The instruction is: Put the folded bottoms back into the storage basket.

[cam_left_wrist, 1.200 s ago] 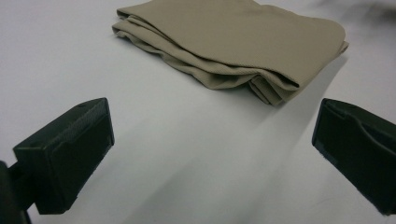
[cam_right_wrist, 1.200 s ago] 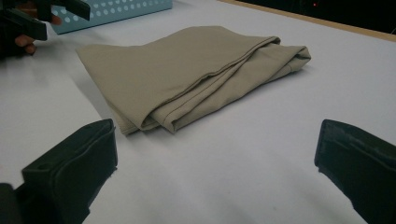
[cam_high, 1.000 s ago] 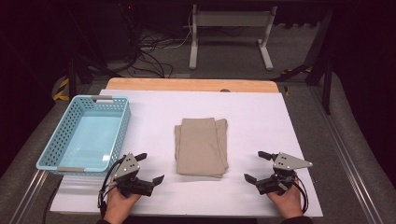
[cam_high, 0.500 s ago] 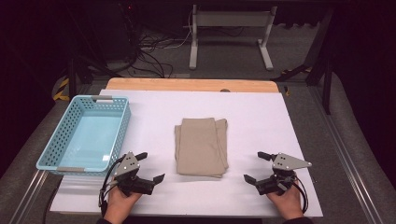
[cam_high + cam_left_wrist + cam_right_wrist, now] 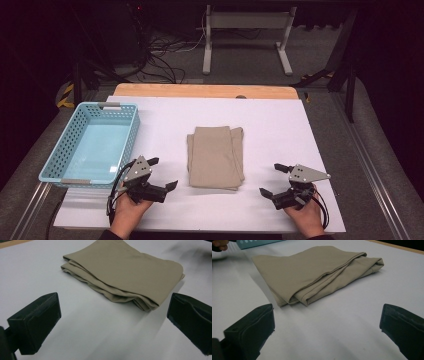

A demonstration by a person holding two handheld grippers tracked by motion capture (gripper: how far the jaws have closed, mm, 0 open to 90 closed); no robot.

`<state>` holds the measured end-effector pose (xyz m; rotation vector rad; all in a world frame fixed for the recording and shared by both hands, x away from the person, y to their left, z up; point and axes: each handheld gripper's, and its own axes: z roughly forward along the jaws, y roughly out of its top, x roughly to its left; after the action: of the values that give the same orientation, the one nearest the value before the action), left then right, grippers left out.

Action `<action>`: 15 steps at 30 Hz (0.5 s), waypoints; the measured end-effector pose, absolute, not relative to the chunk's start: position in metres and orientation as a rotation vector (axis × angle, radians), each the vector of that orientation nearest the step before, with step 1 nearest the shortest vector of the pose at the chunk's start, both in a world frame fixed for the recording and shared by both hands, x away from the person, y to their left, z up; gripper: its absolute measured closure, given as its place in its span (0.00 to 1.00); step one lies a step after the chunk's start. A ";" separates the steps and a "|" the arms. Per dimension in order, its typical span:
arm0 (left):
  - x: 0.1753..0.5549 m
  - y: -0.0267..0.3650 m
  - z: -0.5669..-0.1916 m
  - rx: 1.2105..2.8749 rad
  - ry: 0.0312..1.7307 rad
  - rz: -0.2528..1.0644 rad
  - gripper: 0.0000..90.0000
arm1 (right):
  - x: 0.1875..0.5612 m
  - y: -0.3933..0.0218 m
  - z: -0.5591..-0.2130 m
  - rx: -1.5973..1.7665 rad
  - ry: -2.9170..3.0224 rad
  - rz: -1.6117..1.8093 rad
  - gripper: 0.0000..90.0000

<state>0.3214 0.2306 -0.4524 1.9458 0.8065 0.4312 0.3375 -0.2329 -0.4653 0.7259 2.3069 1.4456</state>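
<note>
The white tabletop (image 5: 280, 125) carries a blue basket (image 5: 60, 157) at its left edge and folded tan cloth (image 5: 215, 157) in the middle. The left tongs (image 5: 162, 175) and right tongs (image 5: 272, 179) flank the cloth, both spread wide and empty, neither touching it. This looks like the approach; next, probably, each must close on a near corner.

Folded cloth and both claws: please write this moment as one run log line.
left claw: open, beside cloth | right claw: open, beside cloth | folded tan cloth: flat on white table, untouched | blue basket: empty
</note>
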 end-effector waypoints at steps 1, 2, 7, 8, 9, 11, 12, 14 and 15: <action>0.322 0.230 -0.452 1.952 0.807 0.429 0.00 | 0.338 -0.233 -0.466 0.726 2.308 1.442 0.00; 0.324 0.230 -0.450 1.963 0.809 0.429 0.00 | 0.338 -0.233 -0.466 0.728 2.308 1.442 0.00; 0.330 0.228 -0.443 1.974 0.808 0.404 0.00 | 0.338 -0.232 -0.466 0.724 2.316 1.442 0.00; 0.331 0.228 -0.441 1.972 0.801 0.403 0.00 | 0.338 -0.232 -0.466 0.724 2.316 1.441 0.00; 0.333 0.227 -0.439 1.977 0.799 0.403 0.00 | 0.338 -0.232 -0.466 0.725 2.318 1.437 0.00; 0.334 0.225 -0.437 1.975 0.791 0.400 0.00 | 0.338 -0.232 -0.466 0.726 2.320 1.433 0.00; 0.337 0.223 -0.433 1.986 0.776 0.406 0.00 | 0.338 -0.231 -0.466 0.726 2.320 1.431 0.00; 0.340 0.219 -0.428 1.999 0.767 0.404 0.00 | 0.338 -0.231 -0.466 0.727 2.322 1.429 0.00; 0.341 0.219 -0.426 2.004 0.763 0.406 0.00 | 0.339 -0.231 -0.466 0.728 2.322 1.428 0.00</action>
<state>0.3409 0.2185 -0.4264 2.0042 0.7626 0.4058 0.3386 -0.2312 -0.4664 0.7279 2.3225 1.4276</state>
